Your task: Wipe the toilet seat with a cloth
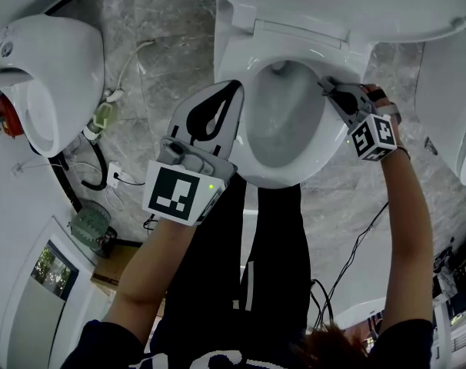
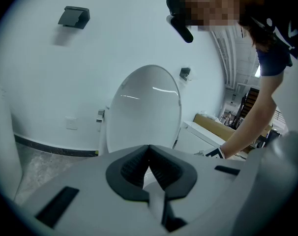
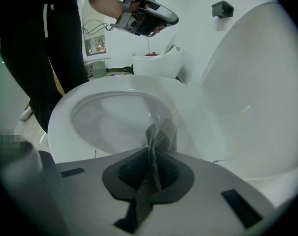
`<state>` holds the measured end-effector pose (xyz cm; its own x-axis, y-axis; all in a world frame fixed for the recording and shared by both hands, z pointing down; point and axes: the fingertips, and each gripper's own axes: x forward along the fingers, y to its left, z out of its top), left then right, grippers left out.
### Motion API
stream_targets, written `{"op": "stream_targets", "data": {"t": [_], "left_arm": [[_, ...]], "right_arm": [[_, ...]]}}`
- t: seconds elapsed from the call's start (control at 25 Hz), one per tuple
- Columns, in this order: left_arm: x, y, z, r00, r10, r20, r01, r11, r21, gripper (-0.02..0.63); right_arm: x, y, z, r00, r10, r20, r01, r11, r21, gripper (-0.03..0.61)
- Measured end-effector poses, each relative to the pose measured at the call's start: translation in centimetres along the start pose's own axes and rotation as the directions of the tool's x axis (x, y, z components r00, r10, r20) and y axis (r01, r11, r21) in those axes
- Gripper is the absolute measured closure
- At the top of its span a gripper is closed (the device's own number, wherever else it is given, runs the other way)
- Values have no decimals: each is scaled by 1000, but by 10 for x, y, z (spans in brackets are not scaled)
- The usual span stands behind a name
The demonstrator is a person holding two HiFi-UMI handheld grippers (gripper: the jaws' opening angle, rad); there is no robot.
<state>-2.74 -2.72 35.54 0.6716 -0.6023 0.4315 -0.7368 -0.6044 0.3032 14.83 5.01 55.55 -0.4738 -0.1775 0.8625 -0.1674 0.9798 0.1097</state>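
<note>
The white toilet seat (image 1: 283, 178) lies down on the bowl, and its lid (image 2: 144, 112) stands raised behind it. My right gripper (image 3: 151, 151) is shut on a grey mesh cloth (image 3: 162, 134). The cloth's free end hangs forward over the seat's right side, next to the bowl opening. In the head view that gripper (image 1: 326, 87) sits at the seat's far right rim, and the cloth is barely visible there. My left gripper (image 1: 237, 87) hovers over the seat's left rim, shut and holding nothing. Its jaws (image 2: 149, 149) point toward the lid.
A second white fixture (image 1: 52, 75) stands to the left, with cables (image 1: 102, 171) and a green object (image 1: 91, 225) on the marble floor. Another white unit (image 1: 448, 106) is close on the right. The person's black-trousered legs (image 1: 256, 260) stand at the bowl's front.
</note>
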Motion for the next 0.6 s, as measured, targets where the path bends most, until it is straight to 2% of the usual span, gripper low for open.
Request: {"op": "stream_targets", "data": {"t": [0.12, 0.32, 0.6], "left_arm": [[-2, 0, -2, 1000, -6, -16, 6, 1000, 14, 603], [-3, 3, 3, 1000, 5, 4, -5, 1000, 7, 603], [-5, 2, 1, 1000, 5, -5, -5, 1000, 17, 603]], "right_arm": [[0, 8, -1, 999, 33, -2, -33, 999, 23, 549], [-1, 19, -2, 998, 62, -12, -61, 996, 64, 549], [-3, 34, -4, 997, 71, -6, -69, 985, 159, 549]]}}
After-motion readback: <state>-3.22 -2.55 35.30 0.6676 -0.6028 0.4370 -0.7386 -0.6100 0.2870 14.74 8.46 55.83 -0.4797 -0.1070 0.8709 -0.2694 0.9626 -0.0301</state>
